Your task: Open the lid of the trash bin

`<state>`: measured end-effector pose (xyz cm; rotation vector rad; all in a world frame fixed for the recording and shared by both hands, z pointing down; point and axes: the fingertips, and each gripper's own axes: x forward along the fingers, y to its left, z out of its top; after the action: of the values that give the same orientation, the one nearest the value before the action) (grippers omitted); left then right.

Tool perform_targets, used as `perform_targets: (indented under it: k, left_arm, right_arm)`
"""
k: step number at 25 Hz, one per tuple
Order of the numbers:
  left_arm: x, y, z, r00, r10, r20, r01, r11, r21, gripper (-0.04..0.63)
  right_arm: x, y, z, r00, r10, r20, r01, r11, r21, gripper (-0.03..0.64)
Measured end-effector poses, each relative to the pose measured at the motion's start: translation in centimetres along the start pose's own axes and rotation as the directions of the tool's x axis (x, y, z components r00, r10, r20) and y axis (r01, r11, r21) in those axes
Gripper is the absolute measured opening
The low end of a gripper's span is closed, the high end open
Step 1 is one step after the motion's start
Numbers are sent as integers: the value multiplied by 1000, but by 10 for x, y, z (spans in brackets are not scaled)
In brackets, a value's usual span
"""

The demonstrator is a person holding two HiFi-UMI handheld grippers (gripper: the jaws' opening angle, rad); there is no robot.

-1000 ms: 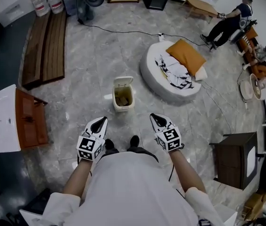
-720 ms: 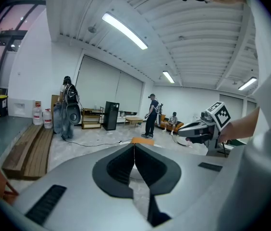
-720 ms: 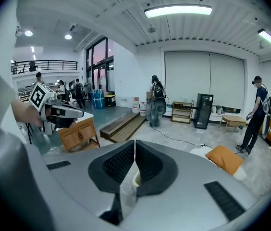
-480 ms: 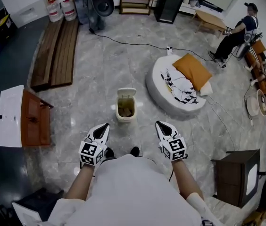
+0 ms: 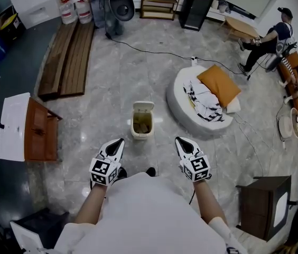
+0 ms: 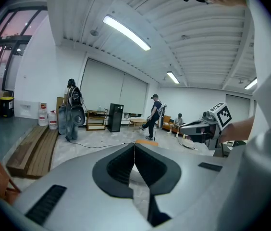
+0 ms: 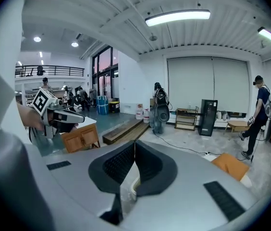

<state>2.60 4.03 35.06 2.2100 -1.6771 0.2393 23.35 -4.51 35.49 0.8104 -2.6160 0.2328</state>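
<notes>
— What are the grippers doing?
— The left gripper [image 5: 118, 141] is pinched tight, tips meeting, with nothing between them. The right gripper [image 5: 178, 139] is the same: jaws together and empty. Both are held out level in front of the person, side by side but apart.
— And the bin?
— The bin [image 5: 141, 136] sits on the floor ahead, about midway between the two grippers and clear of both. Neither touches it. Its lid [image 5: 143, 107] is tipped up at the far rim, so you can see something brownish inside.
— What's around it?
— A round white cushion [image 5: 183, 102] lies to the right with an orange pillow [image 5: 219, 81] on it. Off to the left are planks [image 5: 67, 52]. A cable [image 5: 154, 50] trails across the floor beyond.
</notes>
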Motion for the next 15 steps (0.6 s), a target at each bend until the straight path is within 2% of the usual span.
perform_targets:
  k: [15]
  left_arm:
    - [9,-2,4,1000,2,1,-2,1000,5,18]
  right_arm:
    - [4,-9,10,1000,9,15,-9,1000,-6,30]
